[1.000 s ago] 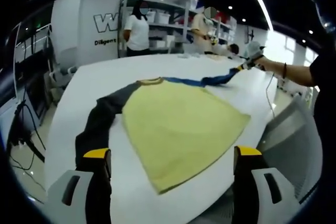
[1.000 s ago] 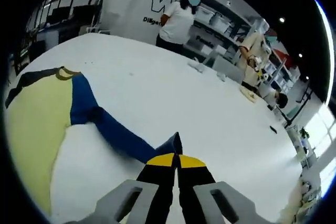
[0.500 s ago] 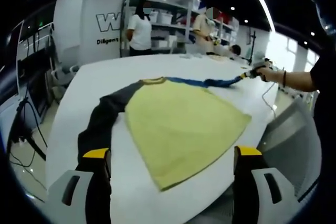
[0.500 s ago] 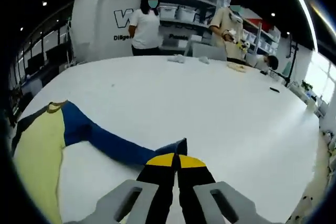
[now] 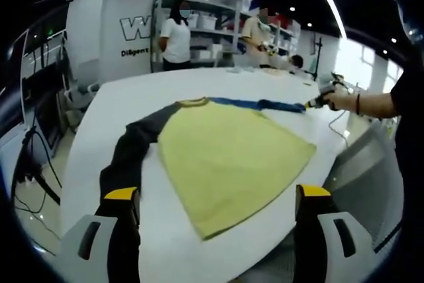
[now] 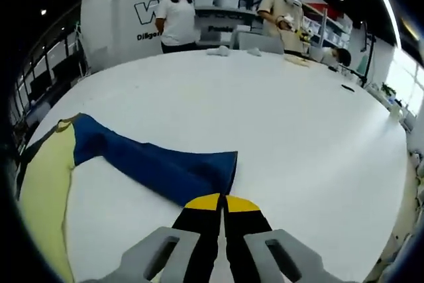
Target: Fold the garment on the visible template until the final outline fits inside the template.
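Two sleeves decide how this fold could fail, and they sit at opposite ends of the long-sleeved shirt point(image 5: 232, 160), which lies flat on the white table point(image 6: 305, 130) with its yellow body toward the near edge. The right gripper point(image 6: 222, 202) has its yellow-tipped jaws pressed together at the cuff end of the blue sleeve point(image 6: 159, 167), and from the right gripper view it appears to be pinching the fabric's edge, though the cuff corner itself is hidden behind the tips. In the left gripper view that same gripper point(image 5: 317, 101) is seen far off, held in the person's hand at the stretched-out sleeve's end. The left gripper point(image 5: 218, 193) stands wide, holding nothing, its jaws straddling the shirt's hem, with the dark sleeve point(image 5: 129, 157) trailing toward its left jaw. No template outline can be made out on the table, so judging the target shape is itself uncertain. The likely risks: a thin pinch on the cuff may slip when the sleeve is carried back over the body, dropping it short or twisted; pulling with one gripper while the other holds nothing could drag the whole shirt sideways across the smooth surface; and the hem corner lies close to the table's edge, so a careless tug might slide it over the side.
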Motion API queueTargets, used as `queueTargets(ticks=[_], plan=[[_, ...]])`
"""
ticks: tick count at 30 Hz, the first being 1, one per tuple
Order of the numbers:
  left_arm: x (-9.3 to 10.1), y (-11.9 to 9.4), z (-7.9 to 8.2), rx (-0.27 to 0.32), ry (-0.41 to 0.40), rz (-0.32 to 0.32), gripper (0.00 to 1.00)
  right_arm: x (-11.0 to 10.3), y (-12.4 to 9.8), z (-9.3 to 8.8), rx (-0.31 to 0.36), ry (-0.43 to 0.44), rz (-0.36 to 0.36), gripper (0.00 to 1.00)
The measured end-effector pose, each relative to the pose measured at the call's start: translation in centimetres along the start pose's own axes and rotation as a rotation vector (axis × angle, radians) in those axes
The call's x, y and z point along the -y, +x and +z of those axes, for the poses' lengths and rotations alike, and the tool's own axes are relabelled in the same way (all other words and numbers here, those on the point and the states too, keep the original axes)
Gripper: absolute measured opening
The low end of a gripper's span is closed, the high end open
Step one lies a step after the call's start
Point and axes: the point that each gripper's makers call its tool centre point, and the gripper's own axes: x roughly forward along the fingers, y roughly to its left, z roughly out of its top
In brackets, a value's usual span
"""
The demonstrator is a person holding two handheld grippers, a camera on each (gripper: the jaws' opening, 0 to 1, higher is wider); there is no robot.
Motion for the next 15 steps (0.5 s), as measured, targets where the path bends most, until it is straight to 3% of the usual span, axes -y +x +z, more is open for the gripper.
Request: queueTargets(ticks=[15], plan=[[-0.1, -0.2, -0.6, -0.021, -0.014, 0.019, 0.96, -0.2, 0.5, -1.4, -0.047, -0.007, 0.038, 0.0]])
